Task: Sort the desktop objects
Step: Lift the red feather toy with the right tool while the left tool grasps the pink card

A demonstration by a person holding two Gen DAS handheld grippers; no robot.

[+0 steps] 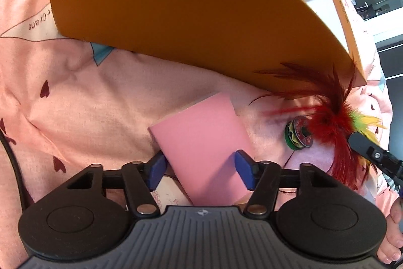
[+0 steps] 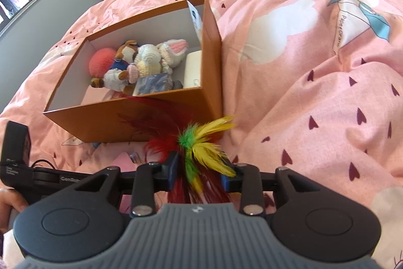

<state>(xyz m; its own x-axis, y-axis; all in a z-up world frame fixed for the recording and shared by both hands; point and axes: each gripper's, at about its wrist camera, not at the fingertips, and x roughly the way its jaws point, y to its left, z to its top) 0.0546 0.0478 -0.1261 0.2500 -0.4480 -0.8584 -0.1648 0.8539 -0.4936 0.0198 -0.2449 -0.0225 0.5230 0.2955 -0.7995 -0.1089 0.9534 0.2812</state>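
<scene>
Right wrist view: right gripper (image 2: pixel 199 172) jaws parted around the feather shuttlecock (image 2: pixel 201 143), pads not pressing; orange box (image 2: pixel 161 115) lies just ahead; left gripper (image 1: pixel 199 168) straddles pink pad (image 1: pixel 204 143), unclamped.

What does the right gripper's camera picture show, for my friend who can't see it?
A feather shuttlecock of red, green and yellow feathers sits between the right gripper's open blue fingers. Behind it, on a pink bedsheet, stands an open orange box holding plush toys.
</scene>
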